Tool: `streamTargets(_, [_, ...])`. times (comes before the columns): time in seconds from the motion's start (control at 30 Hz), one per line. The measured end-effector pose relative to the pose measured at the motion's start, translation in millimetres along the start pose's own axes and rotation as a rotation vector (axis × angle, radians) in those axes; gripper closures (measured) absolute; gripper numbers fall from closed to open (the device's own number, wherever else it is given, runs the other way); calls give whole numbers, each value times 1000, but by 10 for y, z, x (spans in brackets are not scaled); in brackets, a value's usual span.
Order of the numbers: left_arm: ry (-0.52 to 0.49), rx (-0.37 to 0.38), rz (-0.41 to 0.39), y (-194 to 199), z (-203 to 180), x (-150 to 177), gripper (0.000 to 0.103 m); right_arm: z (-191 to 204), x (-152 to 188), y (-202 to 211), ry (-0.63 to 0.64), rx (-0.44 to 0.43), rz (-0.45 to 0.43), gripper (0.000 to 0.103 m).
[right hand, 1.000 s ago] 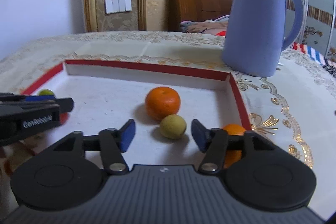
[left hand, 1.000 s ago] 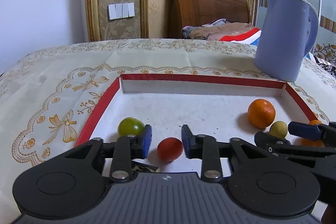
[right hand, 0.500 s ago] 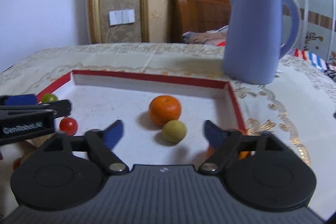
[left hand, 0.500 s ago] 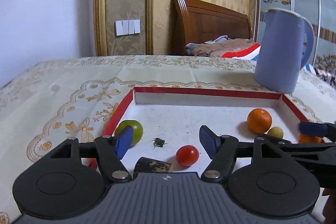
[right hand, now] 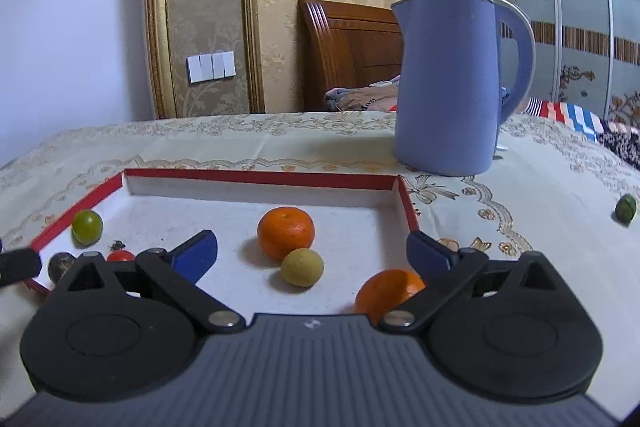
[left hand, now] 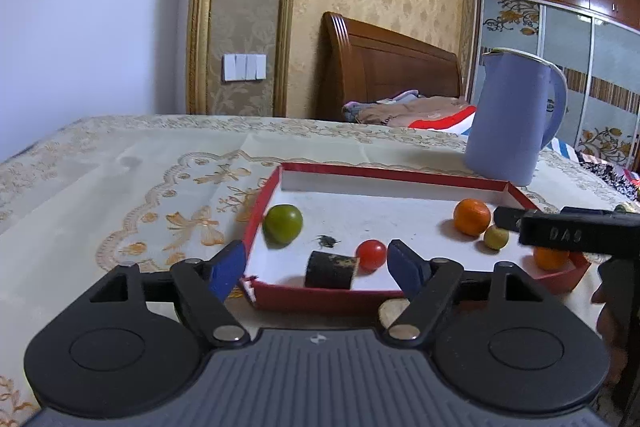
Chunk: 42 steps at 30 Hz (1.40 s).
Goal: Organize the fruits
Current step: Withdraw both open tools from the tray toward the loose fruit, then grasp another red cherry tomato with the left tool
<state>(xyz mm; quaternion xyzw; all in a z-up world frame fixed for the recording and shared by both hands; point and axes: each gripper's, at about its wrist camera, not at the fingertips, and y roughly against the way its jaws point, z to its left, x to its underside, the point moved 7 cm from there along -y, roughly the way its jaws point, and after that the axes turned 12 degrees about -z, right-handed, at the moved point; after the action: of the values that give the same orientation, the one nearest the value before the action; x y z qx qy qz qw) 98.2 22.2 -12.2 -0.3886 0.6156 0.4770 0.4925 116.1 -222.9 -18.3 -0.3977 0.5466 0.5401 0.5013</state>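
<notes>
Right gripper [right hand: 312, 253], jaws just widened and empty; small round green fruit [right hand: 625, 209] lay loose on the tablecloth at frame's right edge, outside red-rimmed shallow cardboard tray [right hand: 260, 177], nearer this hand.

Assorted small fruits [right hand: 285, 232] resting in red-rimmed tray [right hand: 260, 177]

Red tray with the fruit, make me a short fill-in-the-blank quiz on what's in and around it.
1. The small red tomato lies inside the ____ tray.
2. Behind the tray stands a ____ kettle.
3. The yellow-green fruit rests just in front of an ____.
4. One green fruit lies ____ the tray, on the tablecloth.

Missing words: red; blue; orange; outside
</notes>
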Motion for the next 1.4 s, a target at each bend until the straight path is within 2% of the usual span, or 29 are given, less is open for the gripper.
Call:
streamTargets(0.13, [-14, 49, 21, 145, 19, 68, 26, -20, 6, 7, -11, -1, 1, 2])
streamTargets(0.23, [-72, 86, 53, 240, 33, 223, 26, -6, 18, 16, -7, -5, 6, 2])
streamTargets(0.27, [-69, 76, 64, 241, 54, 268, 26, -3, 18, 20, -5, -5, 4, 2])
streamTargets(0.43, [50, 103, 141, 150, 205, 334, 26, -11, 23, 24, -7, 1, 6, 2])
streamTargets(0.67, [-39, 147, 158, 171, 26, 364, 26, -11, 35, 24, -14, 2, 14, 0])
streamTargets(0.77, [-89, 137, 188, 134, -38, 407, 26, -13, 34, 25, -14, 4, 14, 0])
streamTargets(0.87, [-117, 85, 213, 77, -28, 442, 26, -15, 35, 22, -16, 3, 18, 0])
streamTargets(1.07, [-145, 14, 195, 34, -48, 403, 26, 0, 41, 27, -8, 2, 19, 0])
streamTargets(1.13, [-164, 37, 217, -1, -108, 433, 44, -3, 39, 28, -9, 3, 19, 0])
streamTargets(1.27, [-163, 54, 219, -6, -143, 441, 50, -10, 33, 31, -15, 2, 17, 0])
streamTargets(1.3, [-155, 61, 220, -6, -142, 441, 55, -9, 33, 29, -14, 2, 17, 0])
streamTargets(1.33, [-144, 73, 220, -5, -142, 442, 65, -7, 34, 27, -13, 2, 17, 0])
streamTargets(1.4, [-138, 98, 222, -2, -163, 446, 68, -5, 36, 26, -11, 3, 18, 0])
